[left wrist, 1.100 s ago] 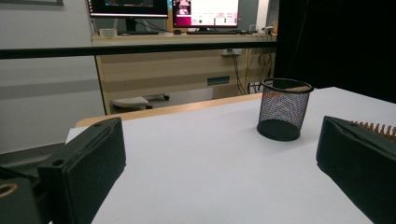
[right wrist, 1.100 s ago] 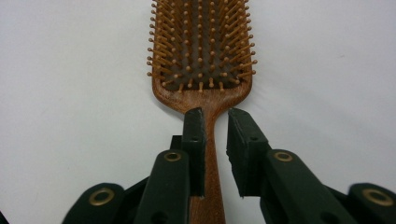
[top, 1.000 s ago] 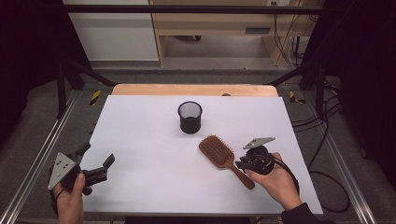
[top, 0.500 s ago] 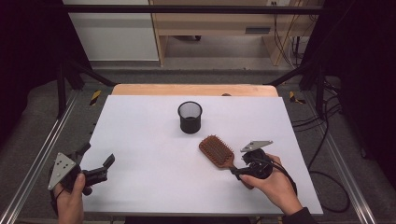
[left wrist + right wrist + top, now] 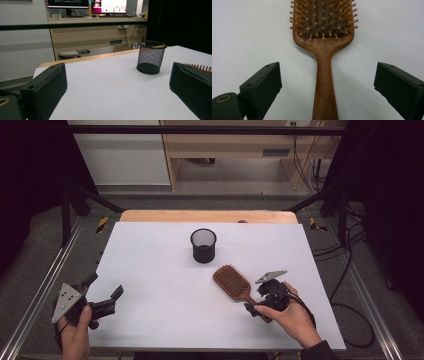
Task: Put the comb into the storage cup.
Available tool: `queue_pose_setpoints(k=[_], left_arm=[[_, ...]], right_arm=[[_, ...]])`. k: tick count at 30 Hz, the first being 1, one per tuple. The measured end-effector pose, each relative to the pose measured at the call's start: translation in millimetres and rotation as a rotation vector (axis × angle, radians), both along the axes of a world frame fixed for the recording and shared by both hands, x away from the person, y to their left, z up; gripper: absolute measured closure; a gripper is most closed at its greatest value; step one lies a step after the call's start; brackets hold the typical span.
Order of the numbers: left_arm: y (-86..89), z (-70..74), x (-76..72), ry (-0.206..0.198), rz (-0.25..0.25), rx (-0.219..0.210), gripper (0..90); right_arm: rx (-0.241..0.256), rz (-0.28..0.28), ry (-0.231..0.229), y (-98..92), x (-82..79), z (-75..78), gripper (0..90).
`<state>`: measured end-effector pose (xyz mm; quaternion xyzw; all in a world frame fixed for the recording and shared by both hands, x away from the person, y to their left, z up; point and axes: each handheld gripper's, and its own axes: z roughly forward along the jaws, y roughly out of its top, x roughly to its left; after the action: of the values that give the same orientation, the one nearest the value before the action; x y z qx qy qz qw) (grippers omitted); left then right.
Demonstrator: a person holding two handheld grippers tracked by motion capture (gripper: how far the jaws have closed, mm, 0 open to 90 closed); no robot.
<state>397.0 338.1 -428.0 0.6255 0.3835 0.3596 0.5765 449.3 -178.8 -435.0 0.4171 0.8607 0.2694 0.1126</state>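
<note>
At five o'clock on the white table (image 5: 150, 250), the right gripper (image 5: 327, 82) has its jaws apart astride the brown wooden paddle hairbrush (image 5: 324, 62) handle, not touching it; at eight o'clock the left gripper (image 5: 107, 301) rests, jaws apart.

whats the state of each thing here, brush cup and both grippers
hairbrush: flat on the table, bristles up, handle between the right gripper's jaws, not clamped
mesh cup: upright, nothing seen inside
right gripper: open, straddling the handle
left gripper: open, holding nothing
</note>
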Motion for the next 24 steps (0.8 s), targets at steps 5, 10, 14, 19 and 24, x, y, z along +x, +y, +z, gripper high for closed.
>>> queue_pose_setpoints(k=[5,10,14,19,24], left_arm=[[0.2,0.0,0.0,0.002,-0.001,0.003,1.6],[0.3,0.0,-0.1,0.002,-0.002,0.002,1.6],[0.2,0.0,0.0,0.002,-0.002,0.002,1.6],[0.1,0.0,0.1,0.003,-0.005,0.003,1.6],[0.0,0.0,0.1,0.003,-0.006,0.004,1.6]], right_arm=[[-0.021,0.014,0.034,7.2,4.0,-7.9,8.1],[-0.035,0.011,0.059,14.4,9.5,-14.0,8.1],[-0.045,0.013,0.078,18.7,13.4,-17.7,8.0],[-0.063,0.016,0.094,22.6,17.2,-20.0,14.5],[-0.071,0.025,0.103,24.1,20.0,-17.5,33.1]])
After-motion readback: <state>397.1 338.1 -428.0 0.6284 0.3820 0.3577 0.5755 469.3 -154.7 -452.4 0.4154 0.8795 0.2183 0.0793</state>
